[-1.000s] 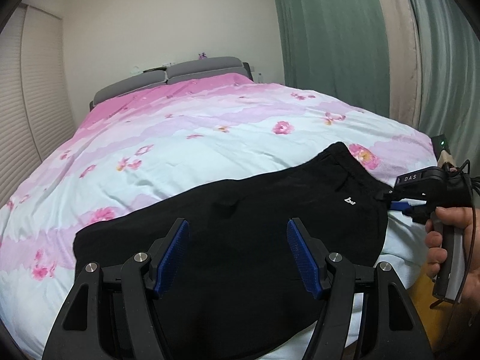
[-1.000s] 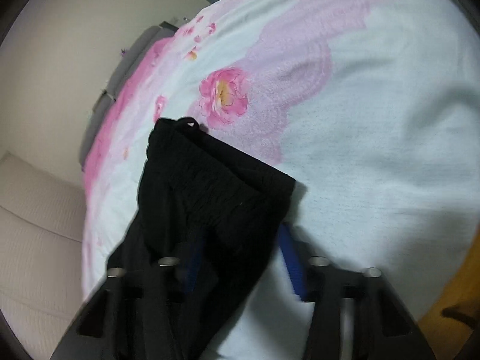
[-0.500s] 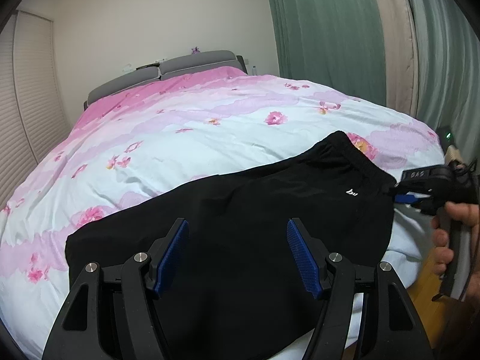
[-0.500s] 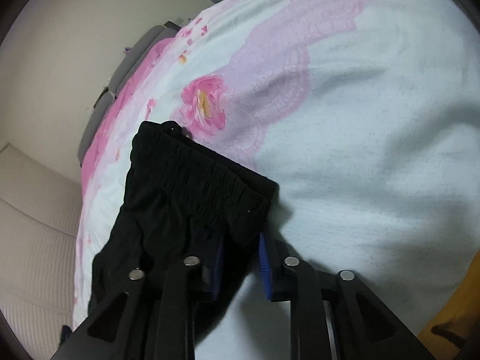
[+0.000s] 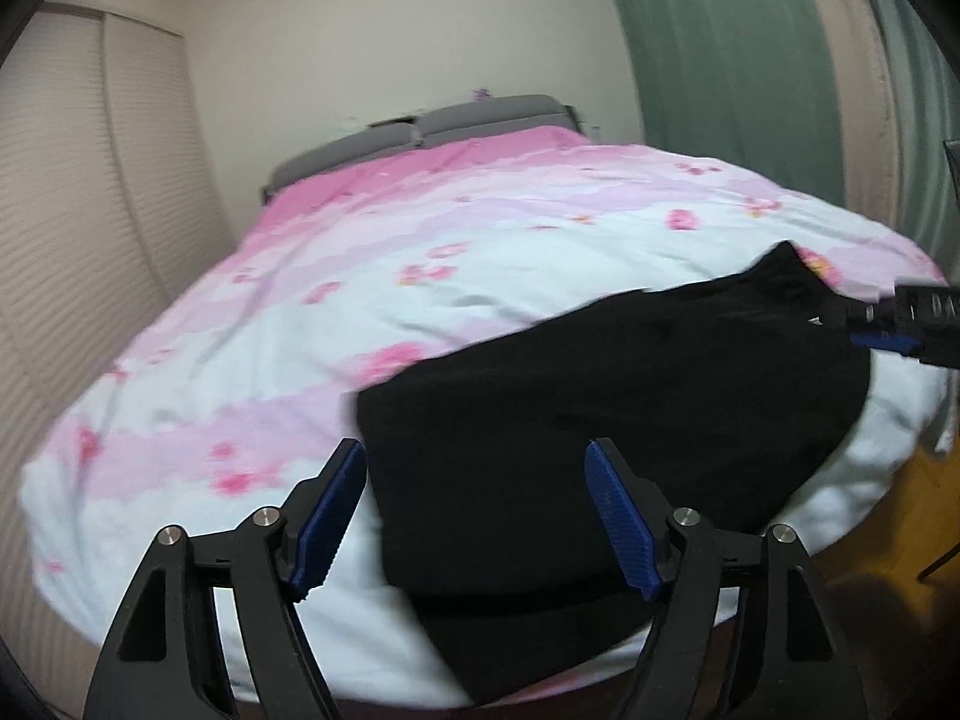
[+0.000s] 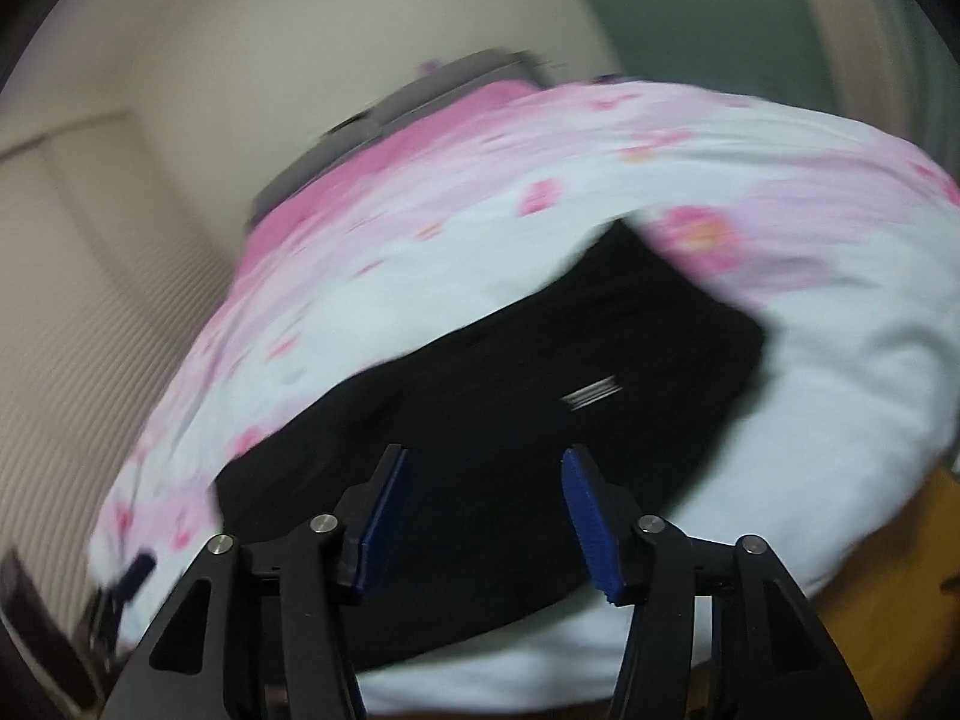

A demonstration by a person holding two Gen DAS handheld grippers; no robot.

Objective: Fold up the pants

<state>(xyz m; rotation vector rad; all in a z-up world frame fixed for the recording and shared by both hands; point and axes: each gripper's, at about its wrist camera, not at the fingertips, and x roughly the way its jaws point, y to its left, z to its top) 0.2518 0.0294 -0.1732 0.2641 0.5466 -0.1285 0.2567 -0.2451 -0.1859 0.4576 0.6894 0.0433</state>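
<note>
Left gripper (image 5: 477, 510) held low over the near edge of the bed (image 5: 252, 360), looking up the bed toward the grey headboard (image 5: 420, 132). Jaws wide apart, nothing between the blue pads (image 5: 330, 522); they straddle the near left edge of the pants (image 5: 630, 396).

Right gripper (image 6: 486, 522) also above the near edge, tilted, jaws apart and empty, over the black fabric. In the left wrist view it shows at the right border by the waistband, and whether it touches the cloth there cannot be told. The right wrist view is heavily motion-blurred.

Pants lie flat on the floral duvet (image 5: 480, 252) across the near right part of the bed, waistband toward the right edge, a small white logo (image 6: 591, 390) facing up.

Change from half a second ago: right jaws were nearly shut on the waistband corner; now they are apart and off it. The right camera has swung from looking across the waistband to looking up the bed. In the left wrist view the pants sit further right, with more bare duvet at left. Green curtain (image 5: 720, 60) behind the bed's far right corner.
</note>
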